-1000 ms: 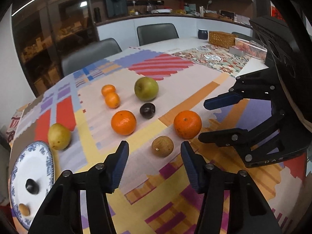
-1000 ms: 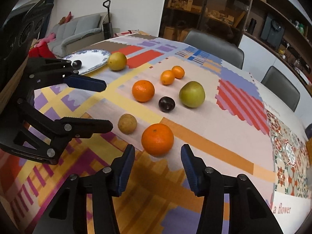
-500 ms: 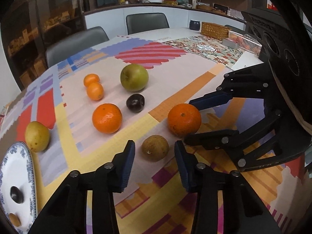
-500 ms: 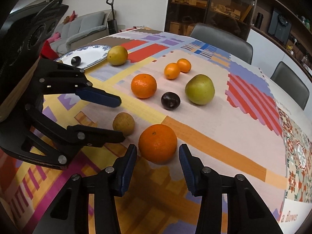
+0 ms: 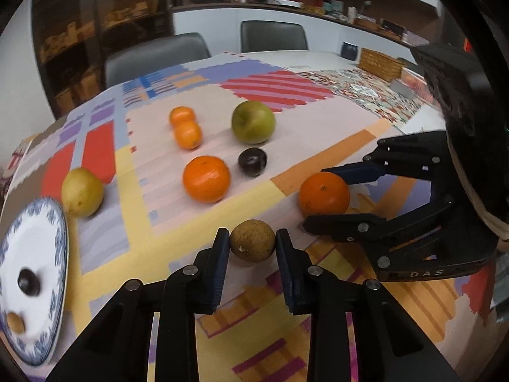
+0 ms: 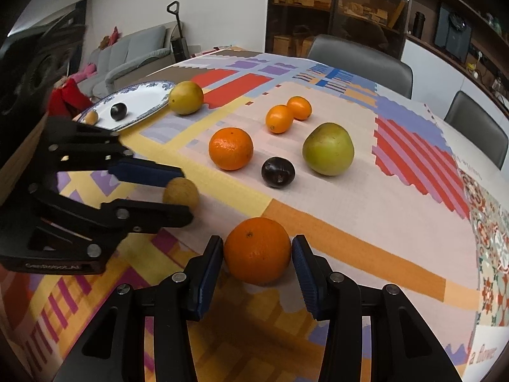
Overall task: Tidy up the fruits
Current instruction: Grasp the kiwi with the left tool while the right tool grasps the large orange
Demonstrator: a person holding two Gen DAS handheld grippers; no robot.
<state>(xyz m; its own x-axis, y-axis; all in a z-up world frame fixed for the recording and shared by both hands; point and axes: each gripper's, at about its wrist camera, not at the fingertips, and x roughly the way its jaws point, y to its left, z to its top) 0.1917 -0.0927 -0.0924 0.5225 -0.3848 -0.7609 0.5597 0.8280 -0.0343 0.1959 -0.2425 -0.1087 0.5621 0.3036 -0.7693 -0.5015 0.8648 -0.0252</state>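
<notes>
My left gripper (image 5: 253,242) is closed around a small brown round fruit (image 5: 252,244) that rests on the tablecloth; both pads touch it. My right gripper (image 6: 257,251) has its pads against the sides of a large orange (image 6: 257,250), which also rests on the cloth. Each gripper shows in the other's view: the right gripper (image 5: 327,194) and the left gripper (image 6: 181,191). On the cloth behind lie another orange (image 5: 206,178), a dark plum (image 5: 252,165), a green apple (image 5: 253,121), two small mandarins (image 5: 186,127) and a yellow pear (image 5: 82,191).
A blue-rimmed white plate (image 5: 47,293) at the left edge holds a dark plum (image 5: 28,281) and a small brown fruit (image 5: 15,322). Grey chairs (image 5: 152,57) stand behind the table. A wicker basket (image 5: 380,63) sits at the far right.
Both grippers have moved forward and closed their jaws: the left onto the brown fruit, the right onto the large orange. The fruits have stayed in place on the cloth.
</notes>
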